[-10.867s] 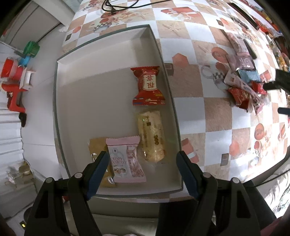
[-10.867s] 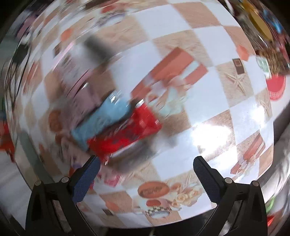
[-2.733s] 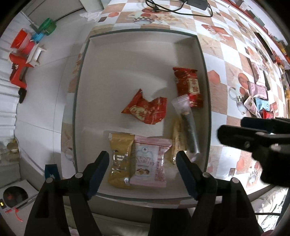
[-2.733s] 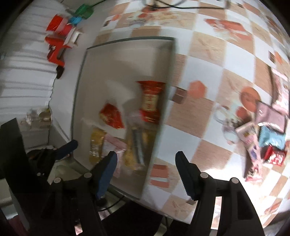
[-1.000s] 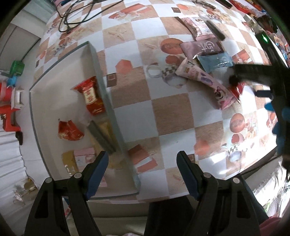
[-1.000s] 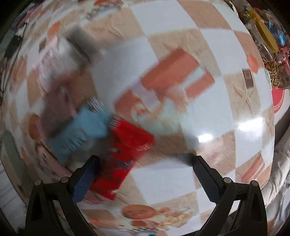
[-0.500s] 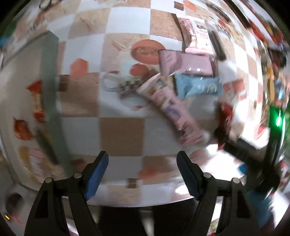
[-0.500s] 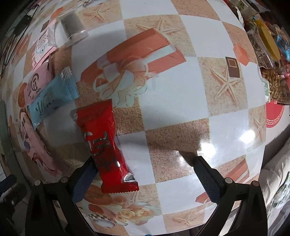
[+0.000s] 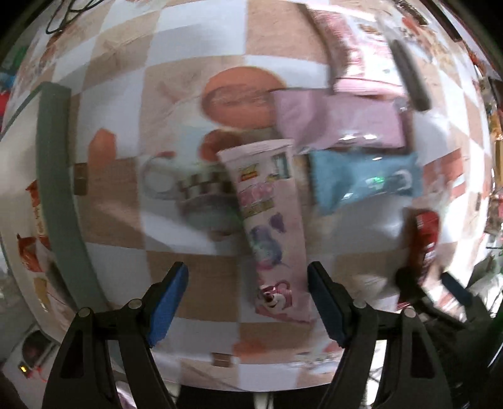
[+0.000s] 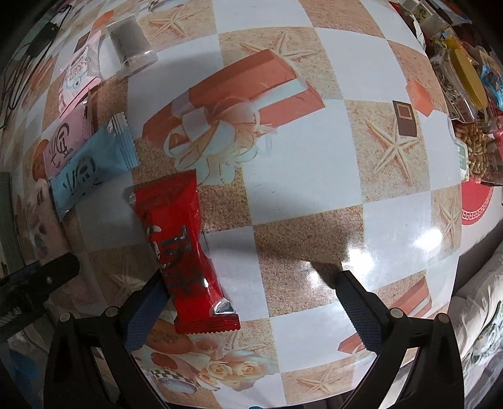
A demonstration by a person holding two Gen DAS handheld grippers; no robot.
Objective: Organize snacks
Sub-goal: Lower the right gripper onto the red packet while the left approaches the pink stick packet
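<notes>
Bench (image 10: pixel 314 163) under glossy checkered cloth: white and sandy-tan squares, printed starfish, red gift box with bow, roses, cups (print only). Bright glare spot on cloth near right edge (image 10: pixel 430 239). Red round mat (image 10: pixel 476 204) at far right edge. Black cables (image 9: pixel 66 12) at top left of left view. Pale padded seat or cushion (image 10: pixel 481 314) below bench edge, lower right. Left view heavily motion-blurred; floor hard to read.
</notes>
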